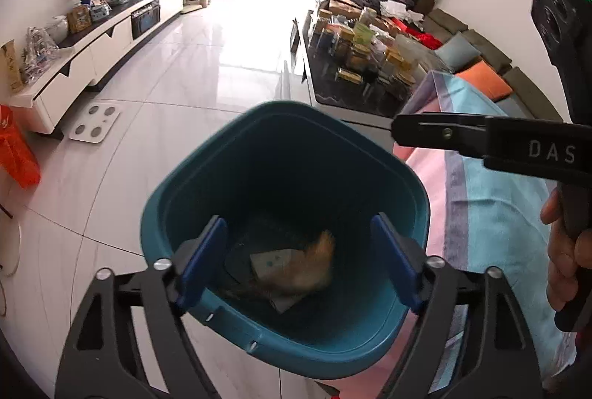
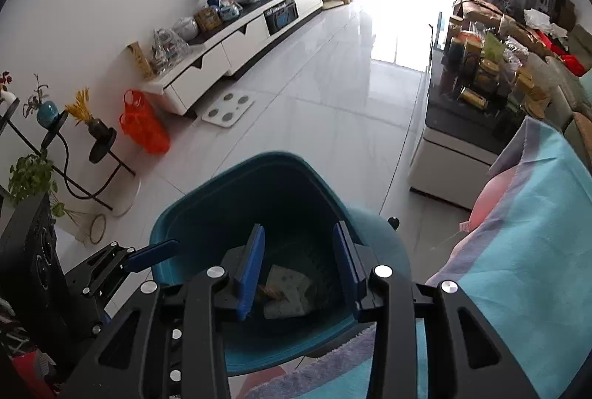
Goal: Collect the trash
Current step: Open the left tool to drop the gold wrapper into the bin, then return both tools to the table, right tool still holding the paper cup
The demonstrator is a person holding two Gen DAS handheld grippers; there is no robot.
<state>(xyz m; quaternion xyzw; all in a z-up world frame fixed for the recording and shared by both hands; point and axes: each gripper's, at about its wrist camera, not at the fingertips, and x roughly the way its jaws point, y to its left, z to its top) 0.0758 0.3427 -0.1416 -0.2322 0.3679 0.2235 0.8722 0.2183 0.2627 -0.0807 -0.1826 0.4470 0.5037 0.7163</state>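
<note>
A teal trash bin [image 1: 159, 225] stands on the floor beside the bed. Crumpled paper and brownish scraps [image 1: 296, 269] lie at its bottom, also seen in the right wrist view [image 2: 288, 291]. My left gripper [image 1: 298, 262] is open and empty above the bin's near rim. My right gripper [image 2: 298, 269] is open and empty over the bin [image 2: 170, 236]. The right gripper's body [image 1: 499, 140] reaches in from the right in the left wrist view. One left fingertip [image 2: 151, 256] shows at the bin's left rim.
A bed with a pink and blue cover [image 1: 492, 199] lies to the right. A cluttered dark coffee table [image 2: 473, 125] stands ahead. A white scale [image 2: 227, 110], an orange bag [image 2: 144, 123] and a TV cabinet [image 2: 240, 40] are to the left.
</note>
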